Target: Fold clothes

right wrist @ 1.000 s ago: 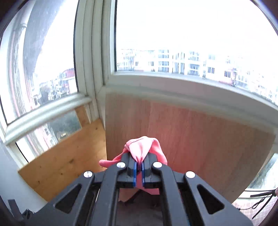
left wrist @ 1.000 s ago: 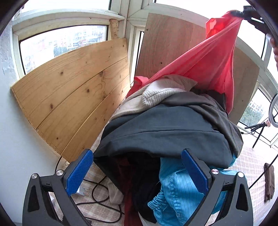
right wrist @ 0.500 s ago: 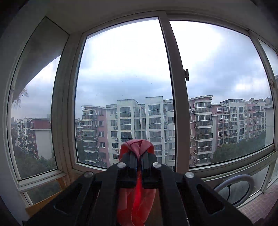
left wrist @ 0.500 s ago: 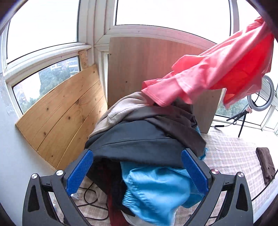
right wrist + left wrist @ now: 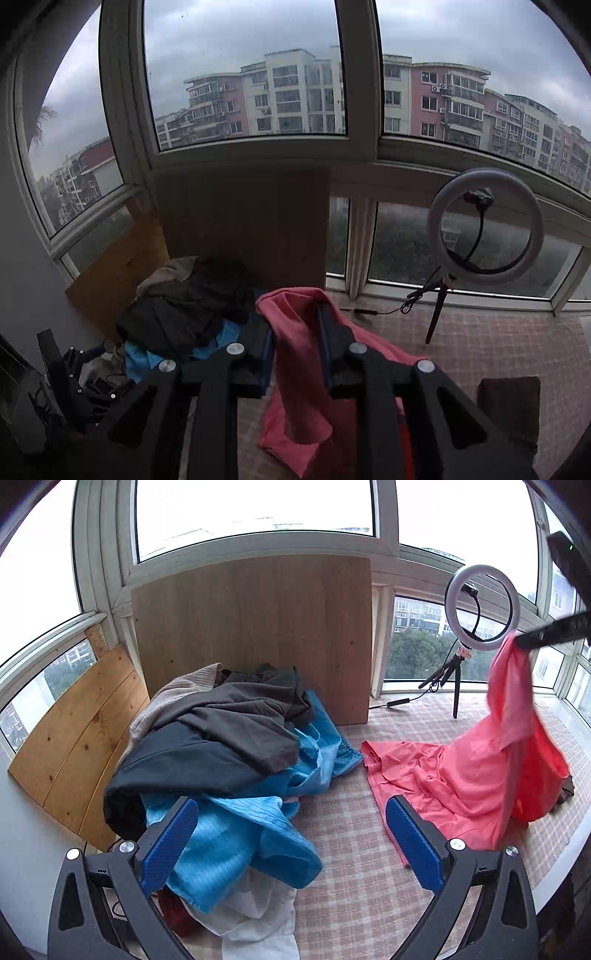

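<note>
A pink-red garment (image 5: 476,771) hangs from my right gripper (image 5: 524,644) at the upper right of the left wrist view, its lower part spread on the checked cloth (image 5: 351,834). In the right wrist view my right gripper (image 5: 295,328) has its fingers parted a little with the pink garment (image 5: 295,354) draped between them. My left gripper (image 5: 288,840) is open and empty, low over the edge of a pile of clothes (image 5: 229,746): dark grey, black, beige and a blue garment (image 5: 236,834).
A tall wooden board (image 5: 255,627) leans on the window behind the pile, a pine board (image 5: 77,746) at left. A ring light on a tripod (image 5: 480,605) stands at the back right. A small dark cloth (image 5: 509,410) lies at right. Cables lie at left.
My right gripper swung the pink garment off the pile to the right and lowered it, so its lower part now lies on the checked cloth. Its fingers have parted slightly. The left wrist view turned right.
</note>
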Motion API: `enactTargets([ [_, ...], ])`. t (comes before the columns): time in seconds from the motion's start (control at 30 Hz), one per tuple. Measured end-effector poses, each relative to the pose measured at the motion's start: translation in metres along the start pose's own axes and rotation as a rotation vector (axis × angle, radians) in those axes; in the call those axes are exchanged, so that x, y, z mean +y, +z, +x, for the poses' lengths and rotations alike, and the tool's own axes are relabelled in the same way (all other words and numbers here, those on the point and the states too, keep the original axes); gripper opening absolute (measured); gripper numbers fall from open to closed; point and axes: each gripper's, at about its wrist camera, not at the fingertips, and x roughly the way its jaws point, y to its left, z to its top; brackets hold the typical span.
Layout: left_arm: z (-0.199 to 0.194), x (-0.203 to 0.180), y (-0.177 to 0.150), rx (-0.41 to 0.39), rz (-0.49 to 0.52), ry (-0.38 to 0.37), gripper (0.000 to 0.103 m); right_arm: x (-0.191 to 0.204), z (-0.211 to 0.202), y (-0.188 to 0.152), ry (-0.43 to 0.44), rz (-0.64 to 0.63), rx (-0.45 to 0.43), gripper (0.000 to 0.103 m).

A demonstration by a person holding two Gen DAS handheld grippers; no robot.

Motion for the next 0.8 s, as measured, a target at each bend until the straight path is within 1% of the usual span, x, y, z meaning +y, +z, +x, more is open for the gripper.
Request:
enactTargets([
  [0.03, 0.003, -0.012, -0.003, 0.010, 0.011, -0.002, 0.102, -0.002, 0.033, -0.024, -0.036, -0.018, 0.109, 0.036],
  [0.07, 0.006, -0.025, -0.007, 0.020, 0.022, -0.005, 0.102, -0.010, 0.052, -0.057, -0.049, -0.037, 0.153, 0.036],
  [0.13, 0.018, -0.052, -0.014, 0.053, 0.040, -0.019, 0.102, -0.039, 0.064, -0.106, 0.010, -0.033, 0.147, 0.036],
  [0.17, 0.025, -0.065, -0.018, 0.072, 0.047, -0.034, 0.102, -0.058, 0.065, -0.128, 0.041, -0.005, 0.134, 0.037],
  [0.2, 0.033, -0.079, -0.022, 0.091, 0.054, -0.049, 0.102, -0.078, 0.064, -0.149, 0.056, 0.039, 0.121, 0.044],
  [0.23, 0.042, -0.093, -0.026, 0.110, 0.058, -0.091, 0.102, -0.099, 0.063, -0.172, 0.040, 0.072, 0.111, 0.056],
  [0.3, 0.065, -0.120, -0.033, 0.147, 0.063, -0.145, 0.102, -0.136, 0.071, -0.214, -0.066, 0.077, 0.125, 0.060],
  [0.33, 0.078, -0.135, -0.036, 0.162, 0.069, -0.149, 0.102, -0.154, 0.075, -0.234, -0.124, 0.076, 0.136, 0.060],
  [0.4, 0.107, -0.159, -0.041, 0.192, 0.088, -0.144, 0.102, -0.183, 0.095, -0.266, -0.186, 0.051, 0.204, 0.060],
  [0.47, 0.139, -0.172, -0.044, 0.243, 0.087, -0.123, 0.100, -0.204, 0.113, -0.287, -0.178, 0.015, 0.244, 0.060],
  [0.53, 0.169, -0.182, -0.045, 0.300, 0.078, -0.116, 0.099, -0.216, 0.131, -0.299, -0.174, -0.041, 0.262, 0.060],
  [0.67, 0.214, -0.193, -0.050, 0.378, 0.066, -0.085, 0.097, -0.229, 0.156, -0.309, -0.163, -0.140, 0.286, 0.061],
  [0.7, 0.223, -0.196, -0.052, 0.400, 0.071, -0.092, 0.096, -0.229, 0.161, -0.309, -0.157, -0.165, 0.285, 0.061],
  [0.73, 0.229, -0.200, -0.053, 0.417, 0.073, -0.095, 0.093, -0.228, 0.166, -0.310, -0.153, -0.192, 0.279, 0.061],
  [0.77, 0.234, -0.204, -0.055, 0.433, 0.075, -0.097, 0.084, -0.226, 0.170, -0.309, -0.155, -0.219, 0.270, 0.061],
  [0.8, 0.240, -0.208, -0.057, 0.450, 0.076, -0.099, 0.070, -0.225, 0.172, -0.308, -0.155, -0.234, 0.260, 0.060],
])
